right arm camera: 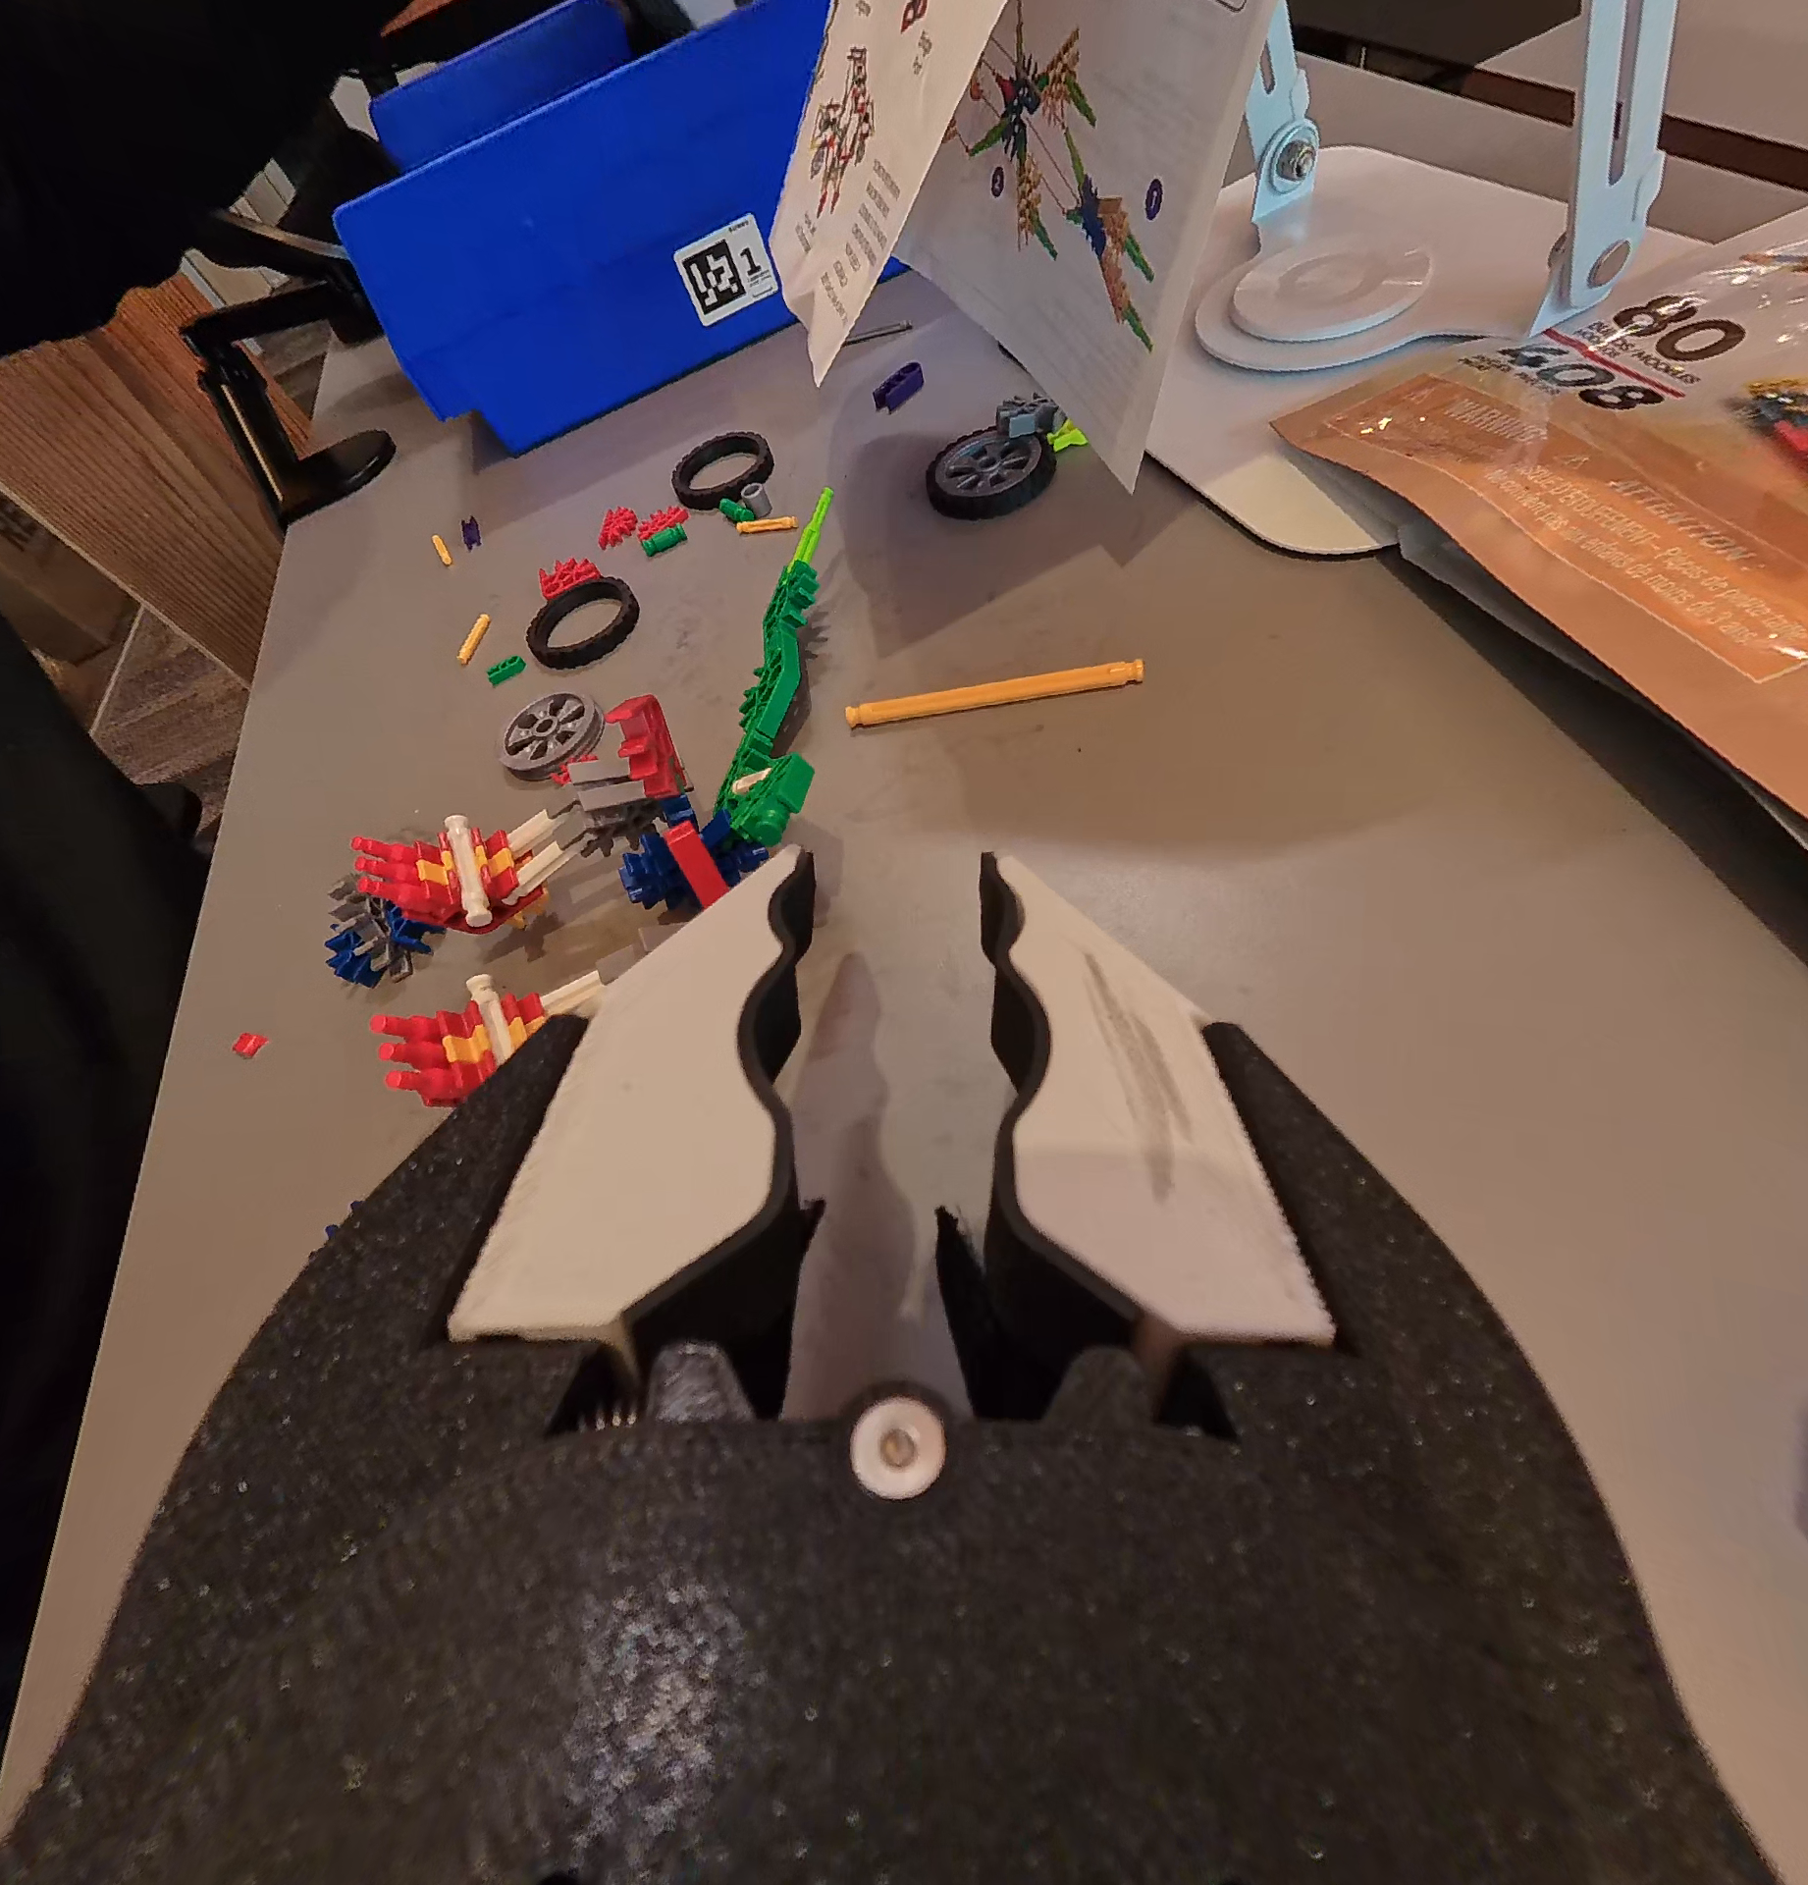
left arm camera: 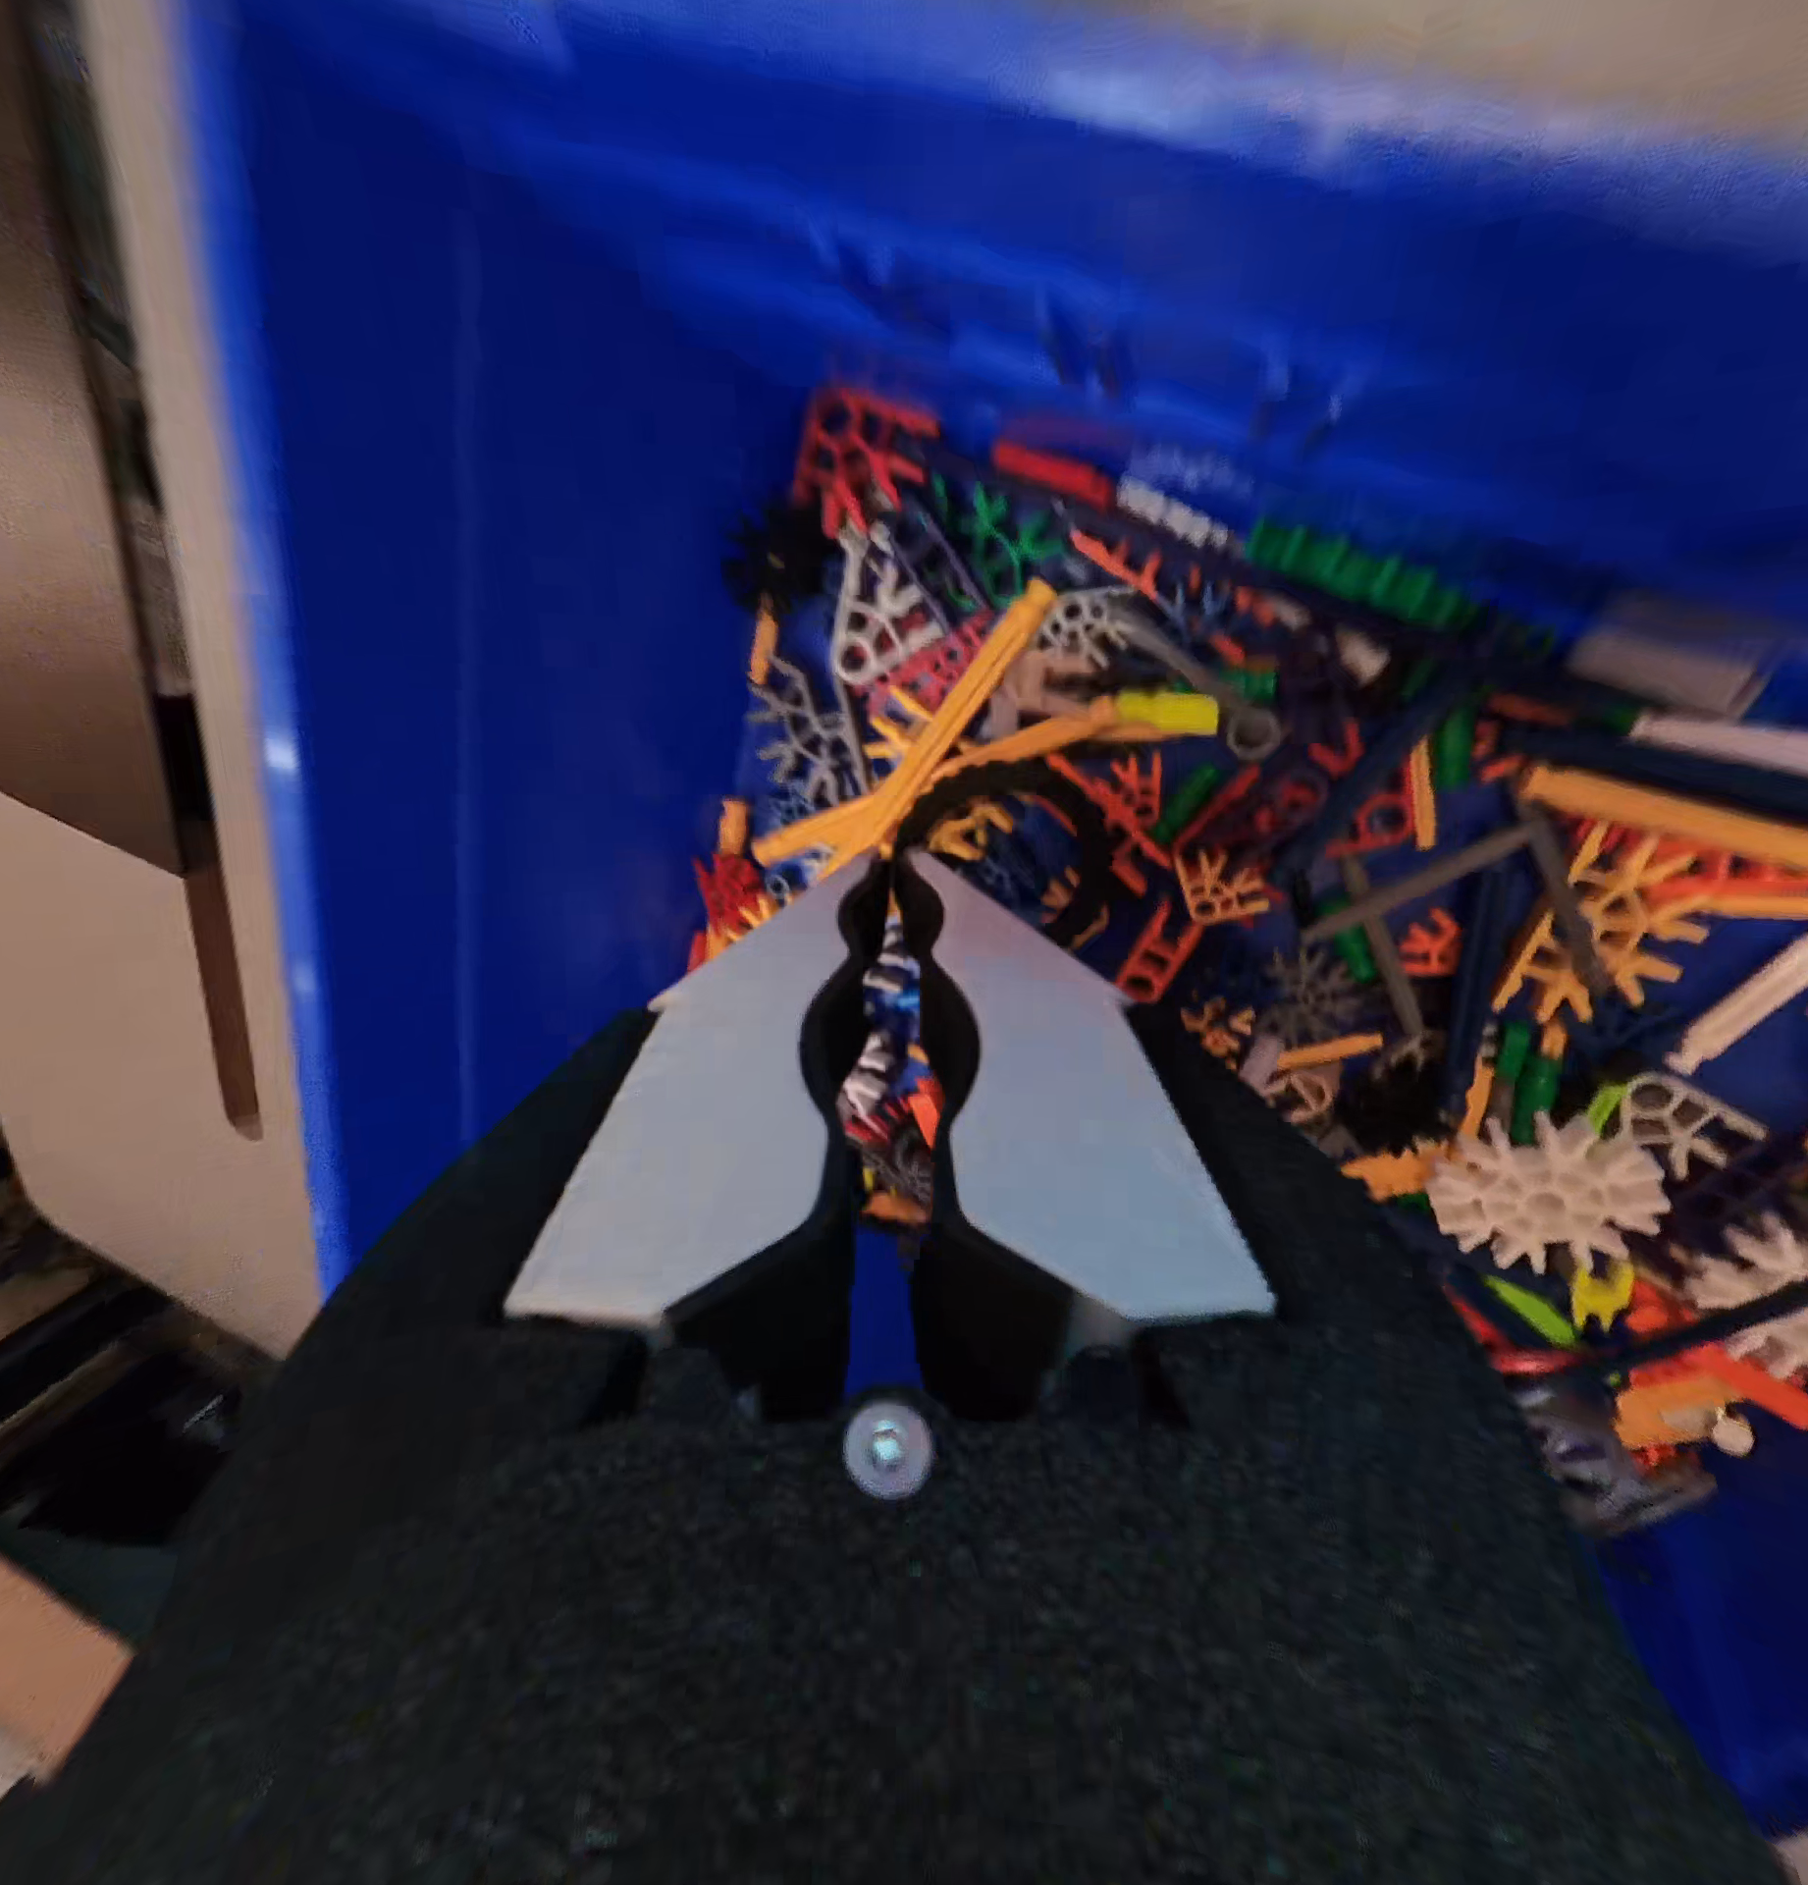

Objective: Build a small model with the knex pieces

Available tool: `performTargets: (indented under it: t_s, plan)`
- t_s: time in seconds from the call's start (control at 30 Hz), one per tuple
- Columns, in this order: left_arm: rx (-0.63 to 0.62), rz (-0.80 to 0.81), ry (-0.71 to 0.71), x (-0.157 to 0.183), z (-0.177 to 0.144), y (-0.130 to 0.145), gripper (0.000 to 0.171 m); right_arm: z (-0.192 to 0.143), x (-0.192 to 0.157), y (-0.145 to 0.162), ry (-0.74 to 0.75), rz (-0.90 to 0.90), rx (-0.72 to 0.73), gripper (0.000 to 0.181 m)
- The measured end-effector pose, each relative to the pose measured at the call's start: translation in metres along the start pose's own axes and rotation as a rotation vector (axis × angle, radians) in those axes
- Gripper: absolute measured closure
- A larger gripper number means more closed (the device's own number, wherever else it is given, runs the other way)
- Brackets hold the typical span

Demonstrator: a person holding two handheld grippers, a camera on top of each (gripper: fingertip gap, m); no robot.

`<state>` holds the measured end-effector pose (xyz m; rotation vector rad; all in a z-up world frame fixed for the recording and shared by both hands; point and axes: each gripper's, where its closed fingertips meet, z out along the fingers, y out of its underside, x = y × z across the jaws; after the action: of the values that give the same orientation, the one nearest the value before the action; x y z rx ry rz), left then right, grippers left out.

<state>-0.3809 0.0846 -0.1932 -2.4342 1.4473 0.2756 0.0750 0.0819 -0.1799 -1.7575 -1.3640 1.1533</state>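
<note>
In the left wrist view my left gripper [left arm camera: 895, 867] reaches into a blue bin [left arm camera: 574, 510] full of mixed plastic construction pieces [left arm camera: 1389, 867]. Its fingertips are shut on the rim of a black rubber tyre [left arm camera: 1043, 780], which arcs up and to the right from the tips. The view is blurred. In the right wrist view my right gripper [right arm camera: 898, 867] is open above the grey table [right arm camera: 1287, 969], with only bare table between its pads. A red, blue and grey assembly [right arm camera: 665, 857] lies just left of its left fingertip, touching a green linked piece [right arm camera: 778, 694]. A yellow rod [right arm camera: 994, 694] lies ahead.
On the table lie two black tyres [right arm camera: 582, 622], a grey hub [right arm camera: 551, 734], a wheel with a tyre [right arm camera: 992, 471] and small loose pieces. A blue bin [right arm camera: 553, 265], a printed sheet [right arm camera: 1033, 184], a white stand [right arm camera: 1318, 286] and a printed bag [right arm camera: 1593, 490] stand behind. The tips of one gripper are about 45 centimetres away from the tips of the other. My right gripper is the nearer one to the yellow rod [right arm camera: 994, 694]: about 10 centimetres, against 40 centimetres.
</note>
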Motion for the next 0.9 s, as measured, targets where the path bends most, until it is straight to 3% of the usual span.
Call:
performTargets:
  t_s: [0.1, 0.43, 0.9]
  plan:
    - [0.026, -0.023, -0.003, -0.005, -0.014, 0.000, 0.162, 0.000, -0.001, 0.001, -0.003, -0.003, -0.005, 0.149]
    - [-0.092, -0.072, -0.055, -0.013, -0.041, 0.051, 0.157, 0.003, -0.003, 0.004, -0.007, -0.017, -0.032, 0.149]
    - [-0.267, -0.033, 0.133, 0.025, -0.016, 0.078, 0.156, 0.003, -0.002, 0.004, -0.005, -0.015, -0.032, 0.149]
